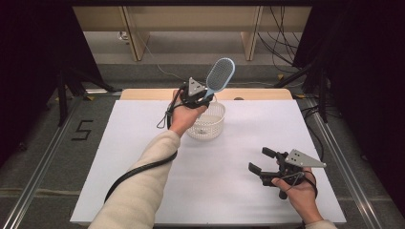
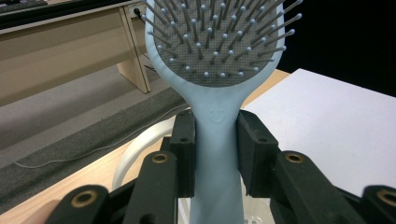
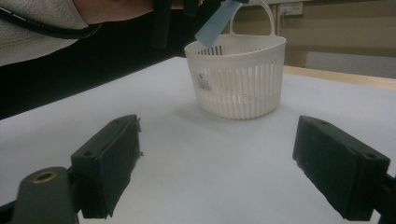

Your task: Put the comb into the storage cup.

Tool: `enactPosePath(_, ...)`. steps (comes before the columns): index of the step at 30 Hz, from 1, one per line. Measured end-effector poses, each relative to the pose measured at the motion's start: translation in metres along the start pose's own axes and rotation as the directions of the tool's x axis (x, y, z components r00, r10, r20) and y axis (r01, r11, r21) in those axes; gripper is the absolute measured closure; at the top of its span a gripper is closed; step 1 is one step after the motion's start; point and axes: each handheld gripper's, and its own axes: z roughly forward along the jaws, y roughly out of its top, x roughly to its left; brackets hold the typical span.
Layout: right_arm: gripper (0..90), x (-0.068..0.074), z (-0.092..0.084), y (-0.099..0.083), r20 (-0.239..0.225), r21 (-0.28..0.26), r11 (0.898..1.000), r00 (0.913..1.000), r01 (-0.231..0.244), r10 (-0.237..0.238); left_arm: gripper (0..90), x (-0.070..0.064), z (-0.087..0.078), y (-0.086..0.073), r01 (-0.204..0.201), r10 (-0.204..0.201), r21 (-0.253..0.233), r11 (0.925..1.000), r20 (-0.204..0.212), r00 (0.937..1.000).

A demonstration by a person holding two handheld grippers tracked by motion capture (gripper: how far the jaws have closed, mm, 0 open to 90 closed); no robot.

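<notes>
A light blue hairbrush [image 1: 219, 75] with grey bristles is held up above a white slatted basket [image 1: 211, 125]. My left gripper [image 1: 201, 98] is shut on its handle, and the brush head points up and away. In the left gripper view the hairbrush handle [image 2: 215, 154] sits clamped between both pads [image 2: 184, 149], with the basket rim [image 2: 135, 149] below. My right gripper [image 1: 258, 160] rests low near the table's front right, jaws open and empty. In the right gripper view the basket [image 3: 238, 77] stands ahead of the right gripper [image 3: 217, 165], with the handle end of the hairbrush [image 3: 215, 24] over it.
A white sheet [image 1: 143, 143] covers the table, whose wooden far edge [image 1: 258, 93] shows behind it. Cables trail from both grippers. Dark stands and wires flank the table, and wooden furniture legs [image 1: 136, 40] stand on the floor beyond.
</notes>
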Motion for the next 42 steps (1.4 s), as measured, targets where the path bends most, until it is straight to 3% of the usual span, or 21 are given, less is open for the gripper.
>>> enactPosePath(42, 15.6, -0.0003, -0.0003, 0.0, 0.0, 0.005, 1.0, 1.0, -0.003, 0.003, 69.6, -0.0045, 0.0063, -0.01, -0.018, 0.017, 0.016, 0.9997, 0.014, 0.9998)
